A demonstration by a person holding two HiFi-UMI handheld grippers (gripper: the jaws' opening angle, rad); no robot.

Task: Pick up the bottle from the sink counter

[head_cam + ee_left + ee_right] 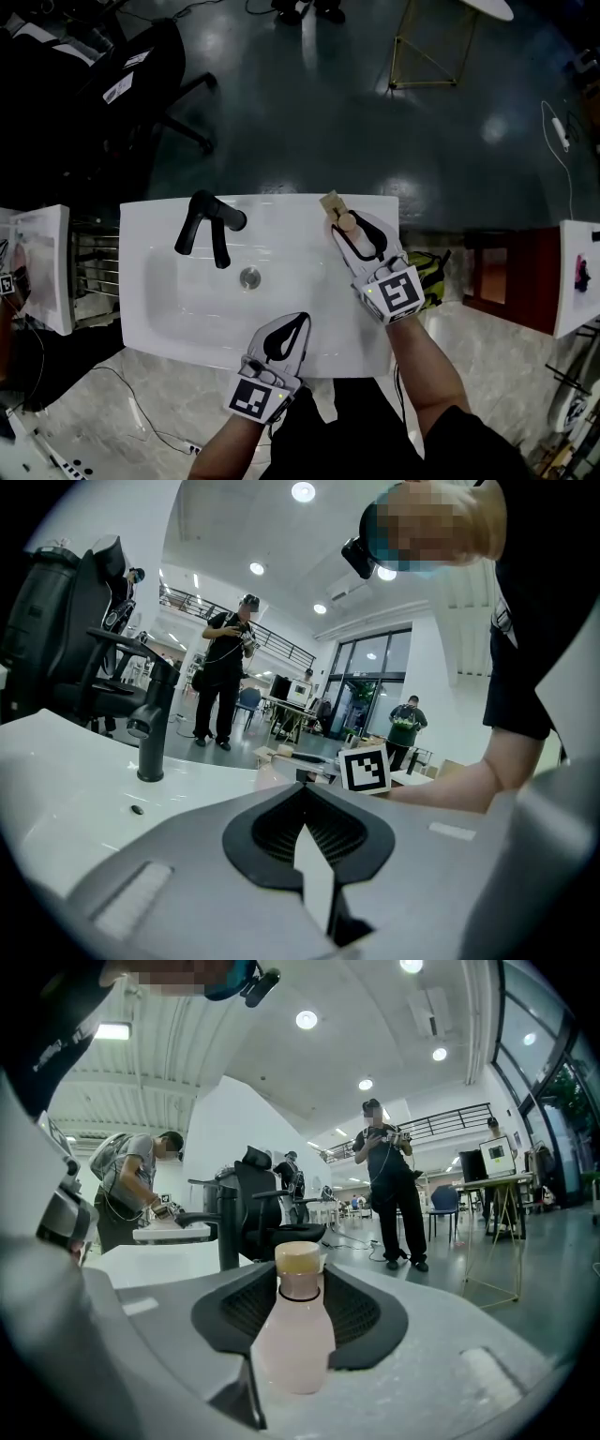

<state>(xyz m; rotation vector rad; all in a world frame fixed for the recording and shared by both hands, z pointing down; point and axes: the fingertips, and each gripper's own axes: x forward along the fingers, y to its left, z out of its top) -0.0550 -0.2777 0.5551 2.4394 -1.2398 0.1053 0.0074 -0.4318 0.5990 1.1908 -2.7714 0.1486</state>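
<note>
A small pale pink bottle [296, 1335] with a tan cap [344, 223] stands upright at the back right of the white sink counter [159, 230]. My right gripper [360, 225] reaches in from the front right. In the right gripper view, the right gripper [300, 1274] is shut on the bottle, its dark ribbed pads pressed against both sides of the body. My left gripper [300, 319] hovers over the counter's front edge, near the middle. From its own camera, the left gripper [302, 786] is shut, tips touching, with nothing between them.
A black faucet [208, 225] [150, 728] stands at the basin's back left, with the drain [249, 277] in front of it. A tan flat piece [330, 202] lies just behind the bottle. A black office chair [122, 84] is beyond the counter. Low white tables flank it. People stand on the floor behind.
</note>
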